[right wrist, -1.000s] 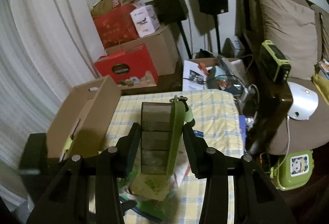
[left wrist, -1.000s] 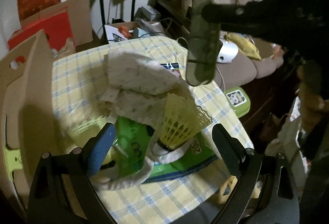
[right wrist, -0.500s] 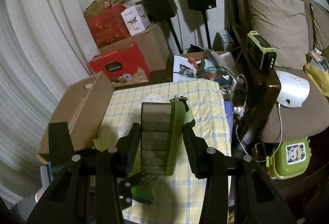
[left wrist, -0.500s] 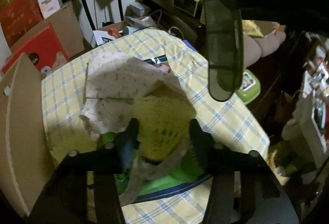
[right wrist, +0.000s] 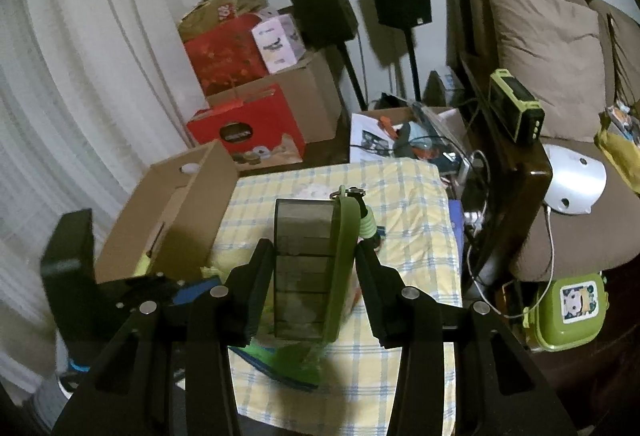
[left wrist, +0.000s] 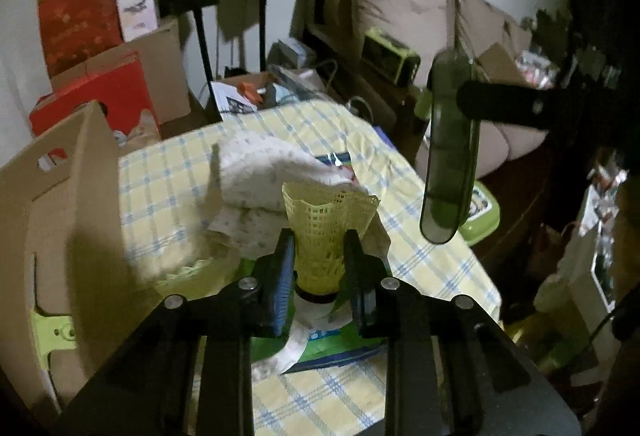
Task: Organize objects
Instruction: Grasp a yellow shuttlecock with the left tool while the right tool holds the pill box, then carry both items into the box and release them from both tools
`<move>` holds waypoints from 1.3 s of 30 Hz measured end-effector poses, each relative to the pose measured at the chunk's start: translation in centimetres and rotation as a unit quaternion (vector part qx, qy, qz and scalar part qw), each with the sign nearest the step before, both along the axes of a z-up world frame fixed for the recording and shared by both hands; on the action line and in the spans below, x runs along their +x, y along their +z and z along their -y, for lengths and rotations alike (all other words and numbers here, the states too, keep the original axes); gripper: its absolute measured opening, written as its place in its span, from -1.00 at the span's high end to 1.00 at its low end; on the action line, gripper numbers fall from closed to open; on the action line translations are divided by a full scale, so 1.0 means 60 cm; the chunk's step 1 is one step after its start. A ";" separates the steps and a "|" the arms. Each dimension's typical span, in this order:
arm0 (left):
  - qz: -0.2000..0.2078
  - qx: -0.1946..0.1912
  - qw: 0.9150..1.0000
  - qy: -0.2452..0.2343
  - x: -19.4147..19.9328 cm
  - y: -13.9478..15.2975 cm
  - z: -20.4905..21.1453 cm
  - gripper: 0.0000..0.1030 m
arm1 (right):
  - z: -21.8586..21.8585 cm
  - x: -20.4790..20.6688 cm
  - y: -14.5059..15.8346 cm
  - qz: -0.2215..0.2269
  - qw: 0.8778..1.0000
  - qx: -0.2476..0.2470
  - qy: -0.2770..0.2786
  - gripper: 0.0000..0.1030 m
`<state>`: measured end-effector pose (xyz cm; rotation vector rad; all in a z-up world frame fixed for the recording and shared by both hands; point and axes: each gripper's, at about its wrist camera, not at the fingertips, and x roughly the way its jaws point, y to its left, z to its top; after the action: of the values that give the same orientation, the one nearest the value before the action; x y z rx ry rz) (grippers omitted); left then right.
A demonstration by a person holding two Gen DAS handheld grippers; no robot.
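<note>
A yellow plastic shuttlecock [left wrist: 326, 232] stands cork-down between the fingers of my left gripper [left wrist: 319, 242]. The jaws are closing and both pads touch its skirt, just above the pile on the table. My right gripper [right wrist: 313, 250] is shut on a smoky dark see-through case [right wrist: 304, 268] with a green edge and a key ring on top. In the left wrist view that case [left wrist: 448, 156] hangs upright at the right, over the table's right edge, held by the black right gripper. The left gripper's blue pad [right wrist: 196, 286] shows low on the left in the right wrist view.
A yellow checked cloth [left wrist: 160, 176] covers the table, with a crumpled white cloth [left wrist: 260, 172] and a green packet [left wrist: 336, 348] on it. An open cardboard box [left wrist: 60, 204] stands at the table's left. A green lunch box [right wrist: 568, 312] lies on the floor beside a sofa.
The left jaws have come in from wide open onto the shuttlecock's skirt, and it has risen a little off the pile. The right gripper has kept its hold on the case.
</note>
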<state>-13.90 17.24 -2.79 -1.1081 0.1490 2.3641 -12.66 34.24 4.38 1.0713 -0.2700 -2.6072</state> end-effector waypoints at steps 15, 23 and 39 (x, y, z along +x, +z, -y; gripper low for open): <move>-0.048 0.042 0.997 0.053 0.045 0.106 0.134 0.56 | 0.095 0.017 0.030 -0.013 0.999 0.010 0.043 0.17; -0.055 0.056 0.991 0.113 0.059 0.122 0.268 0.56 | 0.188 0.029 0.048 -0.023 0.995 0.010 0.097 0.17; 0.005 0.035 0.979 0.200 0.041 0.024 0.421 0.56 | 0.382 0.008 0.023 0.015 0.982 0.007 0.187 0.17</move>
<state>-11.44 -8.01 -1.37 -1.2060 -0.1762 2.6893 -12.20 11.34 5.74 1.0518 -0.0490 -2.2621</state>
